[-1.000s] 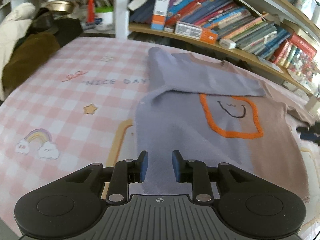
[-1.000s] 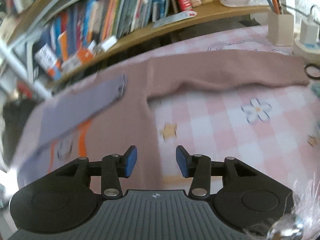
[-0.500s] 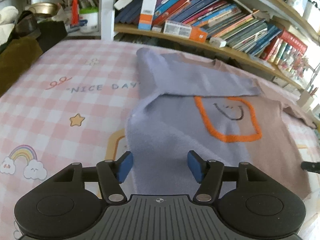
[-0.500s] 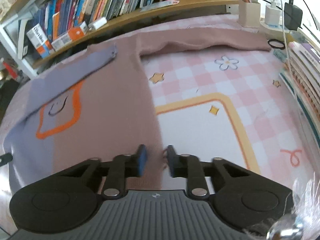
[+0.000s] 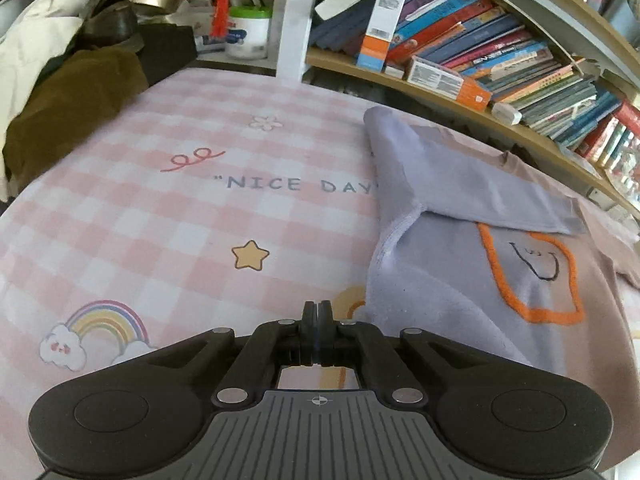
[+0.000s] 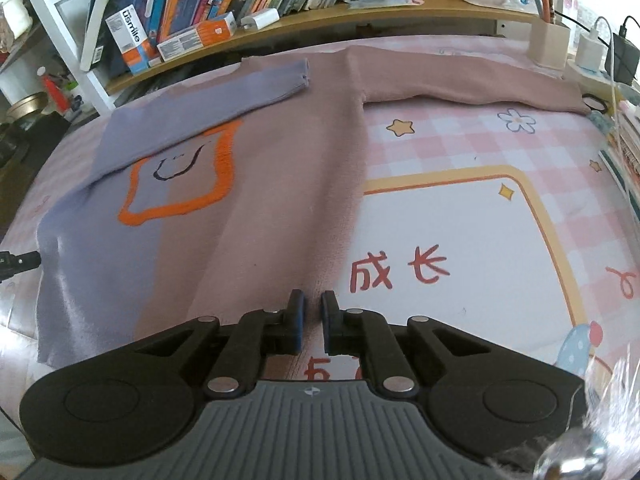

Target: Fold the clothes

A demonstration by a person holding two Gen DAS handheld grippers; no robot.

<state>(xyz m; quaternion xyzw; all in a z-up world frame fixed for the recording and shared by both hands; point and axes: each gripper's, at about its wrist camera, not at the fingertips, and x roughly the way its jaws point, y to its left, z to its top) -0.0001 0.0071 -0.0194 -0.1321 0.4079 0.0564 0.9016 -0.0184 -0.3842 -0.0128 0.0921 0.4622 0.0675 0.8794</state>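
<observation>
- the sweater [image 6: 256,184] is lying flat on the pink checked mat [image 5: 168,216], lilac on 1 half and dusty pink on the other, with an orange outlined face on the chest.
- its lilac sleeve [image 6: 208,108] is lying folded across the chest; the pink sleeve [image 6: 472,80] is stretching out straight toward the shelf side.
- the left gripper [image 5: 317,314] is hanging over bare mat just beside the sweater's lilac edge, its jaws pressed together with nothing between them.
- the right gripper [image 6: 311,308] is sitting at the pink side edge near the hem, its jaws nearly together; whether they are pinching fabric, i cannot tell.
- books [image 5: 500,56] are filling the curved shelf behind.
</observation>
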